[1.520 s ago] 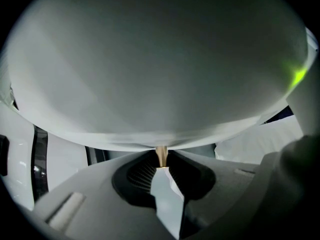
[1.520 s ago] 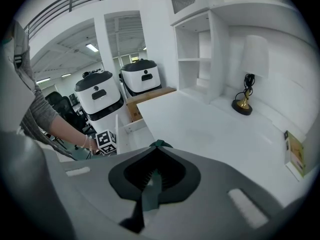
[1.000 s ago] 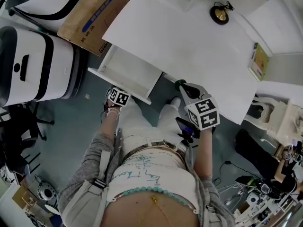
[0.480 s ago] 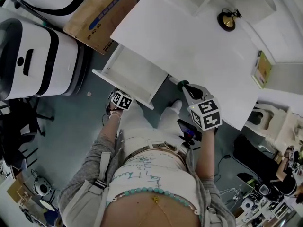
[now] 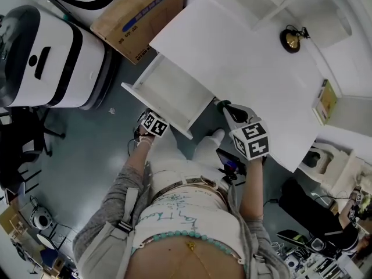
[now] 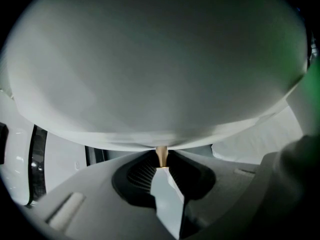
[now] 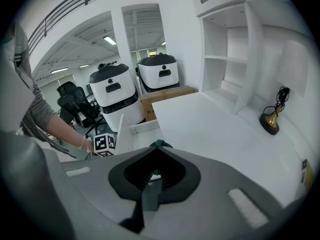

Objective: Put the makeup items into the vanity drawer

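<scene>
At the drawer (image 5: 171,92) front, our left gripper (image 6: 161,165) clamps its tan knob (image 6: 161,155); beside the drawer, our right gripper (image 7: 156,145) is closed, empty.

No print is legible; the white lettering on the brown cardboard box's (image 5: 119,32) blue stripe (image 5: 148,9) is too small to read.

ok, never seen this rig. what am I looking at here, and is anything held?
No robot: a person wears a head camera and holds a two-jaw gripper in each hand. The head view looks down on them; the other two views look along each gripper's jaws. The left gripper is shut on a small tan knob on the front of the open white drawer. The right gripper is shut and empty, at the edge of the white vanity top, which carries a small gold and black ornament and a flat box.
</scene>
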A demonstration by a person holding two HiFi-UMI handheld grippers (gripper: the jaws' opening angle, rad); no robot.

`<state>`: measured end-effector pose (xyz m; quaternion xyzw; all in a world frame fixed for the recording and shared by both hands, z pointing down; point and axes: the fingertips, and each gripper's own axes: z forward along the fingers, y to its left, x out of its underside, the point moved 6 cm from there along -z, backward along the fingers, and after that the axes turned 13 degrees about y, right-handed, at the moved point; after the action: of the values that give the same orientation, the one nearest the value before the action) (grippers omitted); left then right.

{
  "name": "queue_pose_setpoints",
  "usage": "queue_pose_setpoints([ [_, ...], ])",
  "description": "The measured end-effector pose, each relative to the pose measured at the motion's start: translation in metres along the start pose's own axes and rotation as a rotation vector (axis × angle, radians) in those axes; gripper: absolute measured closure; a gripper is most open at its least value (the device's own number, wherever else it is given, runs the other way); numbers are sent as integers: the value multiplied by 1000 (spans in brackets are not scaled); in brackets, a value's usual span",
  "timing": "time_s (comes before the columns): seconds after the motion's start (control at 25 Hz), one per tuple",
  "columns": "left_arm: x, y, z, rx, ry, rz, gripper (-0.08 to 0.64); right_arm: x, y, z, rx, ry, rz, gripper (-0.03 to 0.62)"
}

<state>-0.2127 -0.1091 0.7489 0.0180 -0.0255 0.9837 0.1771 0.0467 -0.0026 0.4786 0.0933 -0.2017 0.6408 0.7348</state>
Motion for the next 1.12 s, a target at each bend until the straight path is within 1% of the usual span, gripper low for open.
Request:
queue_pose_setpoints([
  [1.12, -3, 2, 2, 8, 1, 1, 480, -47, 22, 69, -140, 84, -208, 563],
])
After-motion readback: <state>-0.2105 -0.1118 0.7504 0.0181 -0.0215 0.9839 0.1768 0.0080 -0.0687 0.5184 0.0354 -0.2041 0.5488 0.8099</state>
